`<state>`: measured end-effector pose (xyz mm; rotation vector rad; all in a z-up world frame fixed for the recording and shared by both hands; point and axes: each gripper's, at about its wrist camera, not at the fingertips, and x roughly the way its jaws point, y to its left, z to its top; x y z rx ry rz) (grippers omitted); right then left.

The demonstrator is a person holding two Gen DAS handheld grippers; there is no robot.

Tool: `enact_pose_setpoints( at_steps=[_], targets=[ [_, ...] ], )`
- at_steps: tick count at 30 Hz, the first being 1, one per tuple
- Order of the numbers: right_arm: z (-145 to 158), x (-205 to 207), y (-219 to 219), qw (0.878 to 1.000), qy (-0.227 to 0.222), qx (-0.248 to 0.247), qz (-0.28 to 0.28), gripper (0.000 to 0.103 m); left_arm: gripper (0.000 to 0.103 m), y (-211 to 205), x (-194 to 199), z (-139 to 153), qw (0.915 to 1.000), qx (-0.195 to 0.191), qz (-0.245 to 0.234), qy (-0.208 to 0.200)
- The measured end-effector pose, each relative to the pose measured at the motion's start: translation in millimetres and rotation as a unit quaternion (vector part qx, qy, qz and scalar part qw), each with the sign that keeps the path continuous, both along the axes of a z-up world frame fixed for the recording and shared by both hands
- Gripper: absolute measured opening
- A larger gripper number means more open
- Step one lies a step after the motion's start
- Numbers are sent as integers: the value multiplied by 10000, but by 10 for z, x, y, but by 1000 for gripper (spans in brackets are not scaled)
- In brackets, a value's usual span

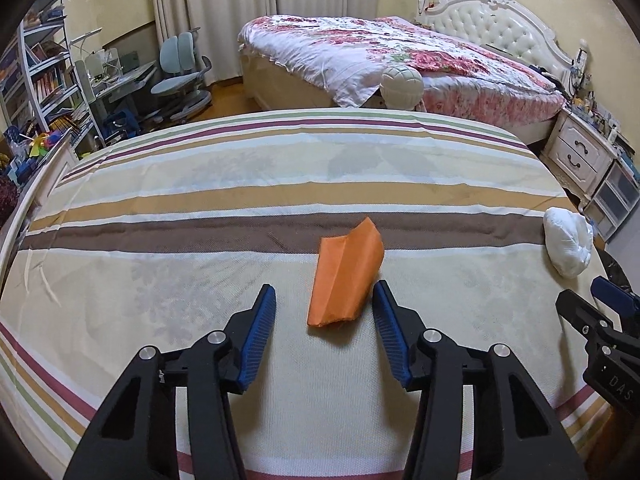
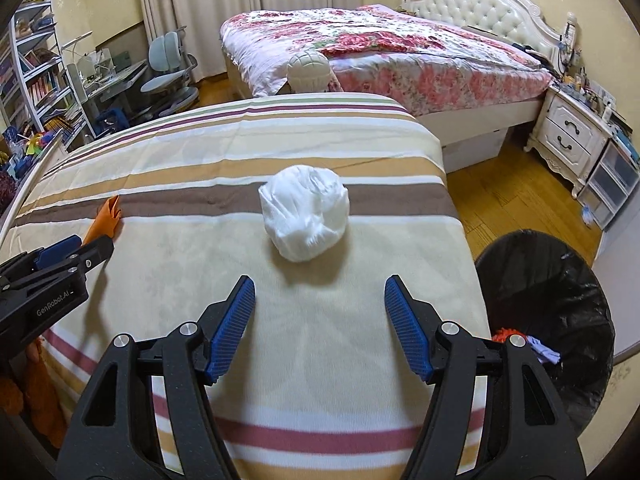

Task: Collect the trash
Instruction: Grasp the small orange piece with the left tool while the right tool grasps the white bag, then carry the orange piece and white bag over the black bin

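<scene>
A folded orange paper (image 1: 346, 280) lies on the striped bed sheet (image 1: 200, 200). My left gripper (image 1: 324, 286) is open, its blue pads on either side of the paper's near end; the left pad stands clear of it. A crumpled white wad (image 2: 304, 218) rests near the bed's right edge, just ahead of my open right gripper (image 2: 321, 279), with nothing between its fingers. The wad (image 1: 568, 240) also shows in the left wrist view, as does the right gripper (image 1: 584, 294). In the right wrist view the left gripper (image 2: 94, 246) sits by the orange paper (image 2: 106, 220).
A black-lined trash bin (image 2: 560, 292) stands on the wood floor right of the bed, with orange and purple scraps inside. Beyond are a floral-quilted bed (image 2: 380, 48), a white nightstand (image 2: 568, 136), a desk chair (image 1: 180, 68) and bookshelves (image 1: 40, 80).
</scene>
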<state>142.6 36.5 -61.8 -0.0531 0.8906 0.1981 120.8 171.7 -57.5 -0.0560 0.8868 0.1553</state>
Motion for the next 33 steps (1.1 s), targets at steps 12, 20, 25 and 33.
enact_pose_setpoints(
  at_steps=[12, 20, 25, 33],
  targets=[
    [6, 262, 159, 9999, 11, -116, 43, 57, 35, 86, 118, 12, 9999, -120, -93, -56],
    [20, 253, 171, 9998, -53, -156, 59, 38, 28, 119, 94, 29, 9996, -231, -140, -116],
    [21, 187, 161, 9999, -66, -113, 88, 36, 27, 128, 10, 67, 9991, -279, -224, -213],
    [42, -6, 141, 9998, -92, -98, 158, 36, 27, 103, -180, 104, 9990, -203, -238, -322]
  ],
)
